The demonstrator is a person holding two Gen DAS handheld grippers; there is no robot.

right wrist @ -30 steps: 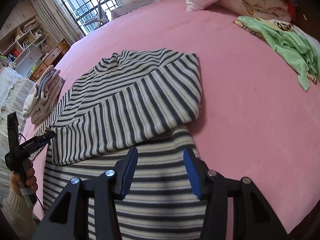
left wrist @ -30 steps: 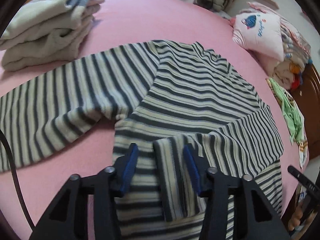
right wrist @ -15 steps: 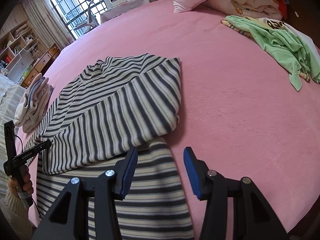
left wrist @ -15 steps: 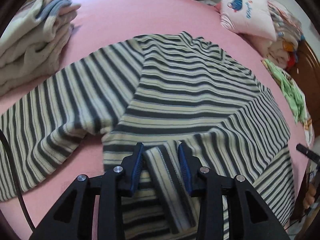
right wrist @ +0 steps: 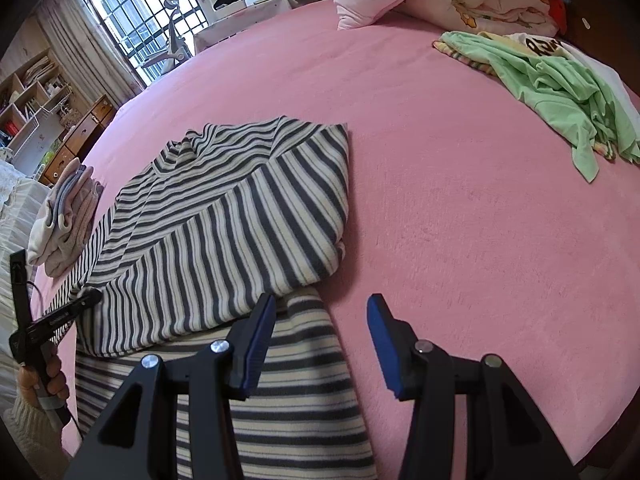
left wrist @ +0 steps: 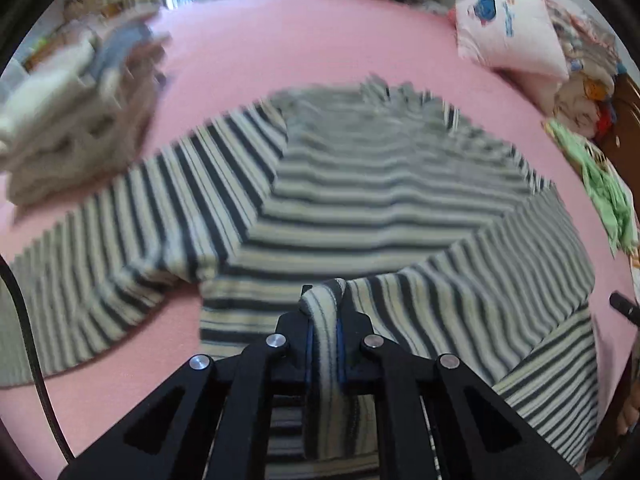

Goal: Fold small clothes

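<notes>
Left wrist view: my left gripper (left wrist: 323, 320) has just clamped onto the striped sweater's (left wrist: 372, 196) cuff (left wrist: 325, 320); right gripper (right wrist: 320, 340) half-open over the hem, gripping nothing.

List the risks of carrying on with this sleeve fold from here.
1. The left gripper, whose jaws have just closed, pinches only the striped cuff; pulling may drag the striped sweater and undo the fold.
2. The right gripper is open, so nothing pins the body.
3. The other sleeve lies spread toward the folded clothes stack and may snag it.
</notes>
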